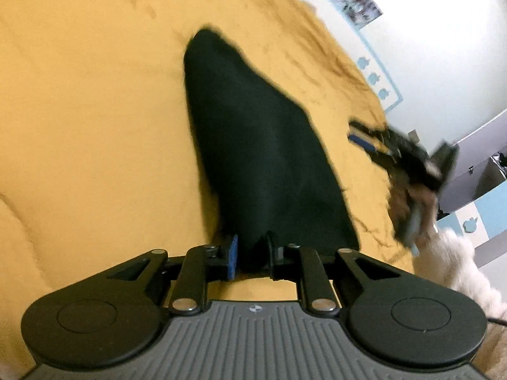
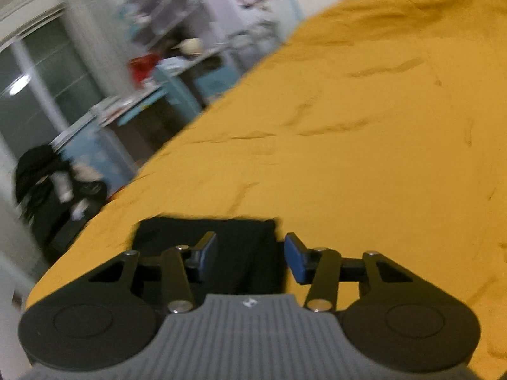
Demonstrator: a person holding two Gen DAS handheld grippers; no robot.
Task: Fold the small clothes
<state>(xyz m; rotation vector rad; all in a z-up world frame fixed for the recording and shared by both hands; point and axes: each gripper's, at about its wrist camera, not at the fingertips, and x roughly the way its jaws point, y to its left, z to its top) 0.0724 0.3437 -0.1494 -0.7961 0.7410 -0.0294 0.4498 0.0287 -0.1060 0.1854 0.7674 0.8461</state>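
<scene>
Black garment [image 1: 253, 145] spread over a yellow bedspread [image 1: 88, 120], stretching away from the left tongs [image 1: 252, 258] in a long tapering shape, narrow end farthest off. Near edge of the cloth gathered right between the left tongs' two pads; blue pad [image 1: 233, 256] visible on one side, the other mostly hidden by dark fabric. Narrow gap there, cloth filling it; whether the pads press on it or merely flank it, impossible to tell.

Seen from the left wrist: right tongs [image 1: 364, 137] off to the side, beyond the garment's edge, apart from the cloth and over the bedspread, blurred, carried by a hand [image 1: 412, 202] with a fluffy white sleeve [image 1: 453, 269] behind.

Seen from the right wrist: right tongs [image 2: 250, 261] standing about half apart, blue pads [image 2: 294, 262] clear on both sides. Dark cloth [image 2: 202, 237] lying flat on the bedspread [image 2: 364, 142] below and just ahead, its straight far edge a little past the fingertips, showing through the gap. No pad touching it as far as visible; nothing gripped. Bed edge to one side, blurred shelves [image 2: 152, 72] beyond.
</scene>
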